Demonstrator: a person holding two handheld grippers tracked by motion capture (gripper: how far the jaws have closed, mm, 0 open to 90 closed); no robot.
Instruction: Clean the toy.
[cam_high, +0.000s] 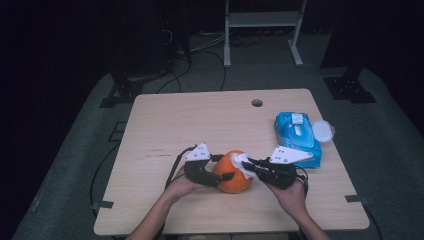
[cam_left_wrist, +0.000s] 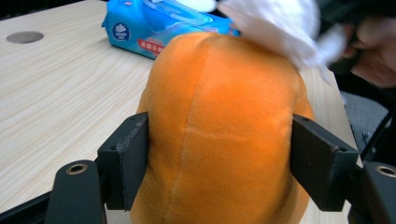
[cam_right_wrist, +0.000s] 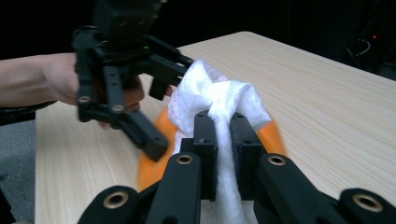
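Observation:
An orange plush ball (cam_high: 232, 173) rests on the light wooden table (cam_high: 170, 125) near its front edge. My left gripper (cam_high: 220, 168) is shut on it, one jaw pressed into each side of the plush ball (cam_left_wrist: 219, 135). My right gripper (cam_high: 248, 165) is shut on a crumpled white wipe (cam_right_wrist: 215, 100), which it presses against the top right of the ball. The white wipe (cam_left_wrist: 275, 23) lies over the ball's upper edge in the left gripper view. The left gripper (cam_right_wrist: 161, 119) shows beyond the wipe in the right gripper view, with the orange ball (cam_right_wrist: 156, 165) between them.
A blue pack of wet wipes (cam_high: 299, 137) with its white lid flipped open lies at the table's right side, just behind my right hand. A round cable hole (cam_high: 257, 103) sits near the far edge. A white metal stand (cam_high: 262, 22) is on the floor behind.

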